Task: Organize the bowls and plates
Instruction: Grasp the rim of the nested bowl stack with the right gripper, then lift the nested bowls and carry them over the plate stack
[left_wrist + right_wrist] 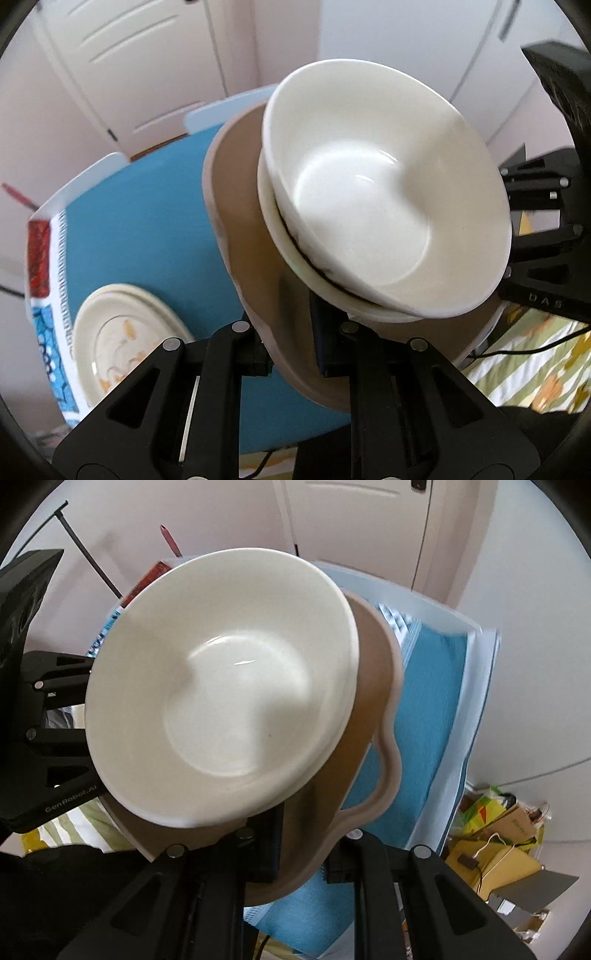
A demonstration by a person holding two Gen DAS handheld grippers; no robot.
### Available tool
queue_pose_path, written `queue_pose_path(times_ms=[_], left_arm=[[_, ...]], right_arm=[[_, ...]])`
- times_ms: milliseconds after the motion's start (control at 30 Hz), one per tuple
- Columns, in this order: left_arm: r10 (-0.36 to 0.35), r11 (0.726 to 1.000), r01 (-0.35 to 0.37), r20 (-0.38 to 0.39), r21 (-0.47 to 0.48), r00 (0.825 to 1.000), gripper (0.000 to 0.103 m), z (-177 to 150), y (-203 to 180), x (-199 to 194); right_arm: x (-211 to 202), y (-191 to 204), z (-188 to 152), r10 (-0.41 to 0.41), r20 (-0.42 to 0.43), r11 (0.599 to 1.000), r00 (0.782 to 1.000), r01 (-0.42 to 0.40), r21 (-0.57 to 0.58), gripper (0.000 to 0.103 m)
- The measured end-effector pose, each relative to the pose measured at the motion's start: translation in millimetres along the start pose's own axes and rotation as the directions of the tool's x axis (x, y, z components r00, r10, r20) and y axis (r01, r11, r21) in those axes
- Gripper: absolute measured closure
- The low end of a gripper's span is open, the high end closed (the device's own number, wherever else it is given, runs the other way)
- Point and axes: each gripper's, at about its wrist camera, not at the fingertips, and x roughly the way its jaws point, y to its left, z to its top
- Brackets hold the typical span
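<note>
Both tools grip tray [240, 206] rim (2 bowls [384, 206] stacked).

White bowl [384, 192], tan tray [251, 236], teal cloth [147, 229], orange-flecked cream plate [122, 343].

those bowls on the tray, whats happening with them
A person with a gripper in each hand is carrying a tan tray above the blue table. The left gripper and the right gripper each have their jaws clamped on opposite edges of the tray. Two nested white bowls ride on it. A patterned plate sits on the table below, untouched.
</note>
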Motion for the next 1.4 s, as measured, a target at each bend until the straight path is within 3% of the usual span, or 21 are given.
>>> queue_pose_path(times_ms=[333, 567, 933, 1400], left_arm=[[0.081, 0.996, -0.079, 0.036, -0.04, 0.996, 0.09, -30.4, 66.7, -54.4], [0.07, 0.997, -0.069, 0.019, -0.03, 0.997, 0.09, -51.9, 131.5, -63.6], [0.007, 1.0, -0.006, -0.058, 0.018, 0.998, 0.09, -100.9, 201.6, -33.9], [-0.036, 0.999, 0.038, -0.078, 0.02, 0.996, 0.091, -126.1, 223.5, 9.1]], right_arm=[[-22.7, 75.4, 44.3, 0.016, 0.032, 0.996, 0.999, -0.013, -0.089, 0.089], [-7.9, 137.1, 65.5, 0.021, 0.029, 0.995, 0.999, -0.018, -0.099, 0.089], [46.7, 209.6, 77.3, 0.01, -0.017, 1.0, 1.0, -0.01, 0.013, 0.089], [95.7, 225.8, 66.1, -0.037, -0.03, 0.993, 0.999, 0.04, 0.114, 0.088]])
